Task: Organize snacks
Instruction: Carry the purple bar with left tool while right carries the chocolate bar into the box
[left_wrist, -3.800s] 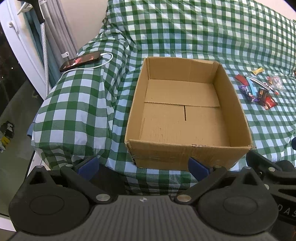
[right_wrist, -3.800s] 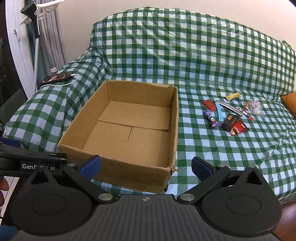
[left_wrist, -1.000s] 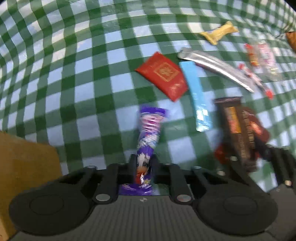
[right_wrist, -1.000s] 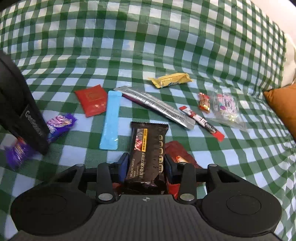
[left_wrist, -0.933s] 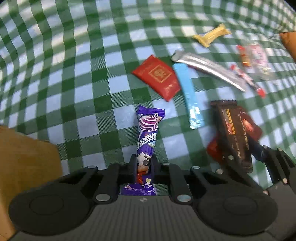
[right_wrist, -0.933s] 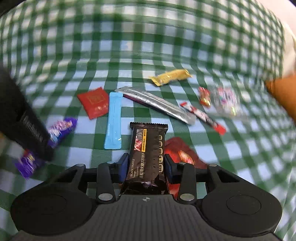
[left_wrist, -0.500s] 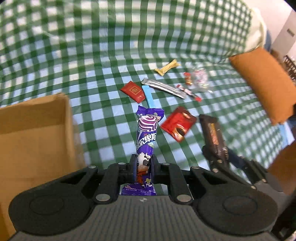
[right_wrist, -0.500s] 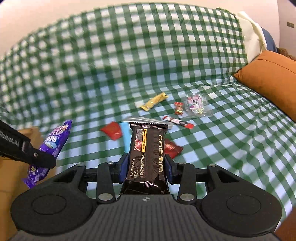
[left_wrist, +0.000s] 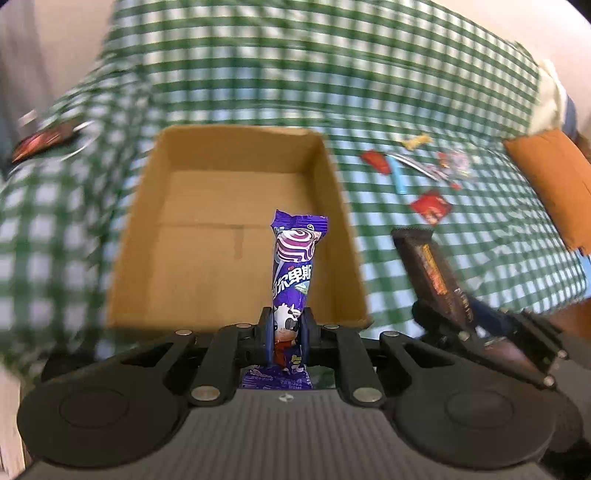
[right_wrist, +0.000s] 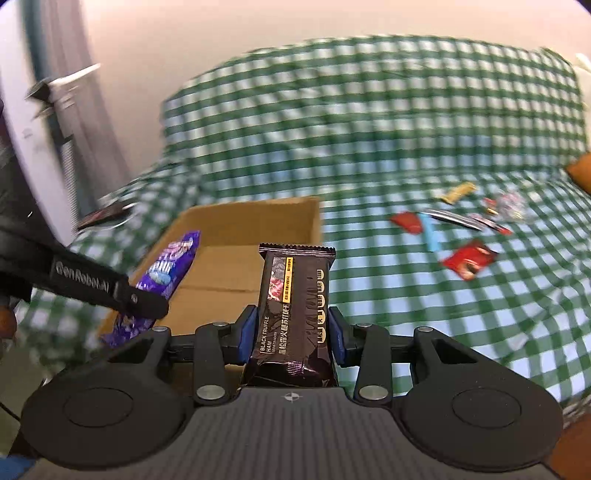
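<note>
Left wrist view: the left claw (left_wrist: 288, 328) is clamped on the lower part of a purple candy wrapper (left_wrist: 294, 273), which stands upright between the blue pads, its top end raised over the near right part of an open cardboard box (left_wrist: 207, 206). The box sits on a sofa covered with a green-and-white checked cloth (left_wrist: 295, 74); its floor shows only bare cardboard flaps. To the right of the box, the right claw (left_wrist: 448, 306) appears in this view gripping a dark brown snack bar (left_wrist: 424, 266), held above the cloth just beside the box's right wall. Right wrist view: the right claw (right_wrist: 291, 332) is clenched on the dark brown snack bar (right_wrist: 293, 306), printed "BLACK TRUFFLE HAM", upright between the pads and positioned over the near right corner of the box (right_wrist: 258, 221). The left claw (right_wrist: 147, 306) enters from the left with the purple candy wrapper (right_wrist: 162, 273) above the box's left side. Loose snacks remain on the cloth well to the right of the box: a red packet (right_wrist: 469, 260), a small red sachet (right_wrist: 406, 221), a light blue stick (right_wrist: 430, 230), a silver stick (right_wrist: 452, 218), a yellow wrapper (right_wrist: 458, 192) and a clear bag of sweets (right_wrist: 511, 203). An orange cushion (left_wrist: 554, 181) lies at the far right. Motion blur softens the surroundings.
</note>
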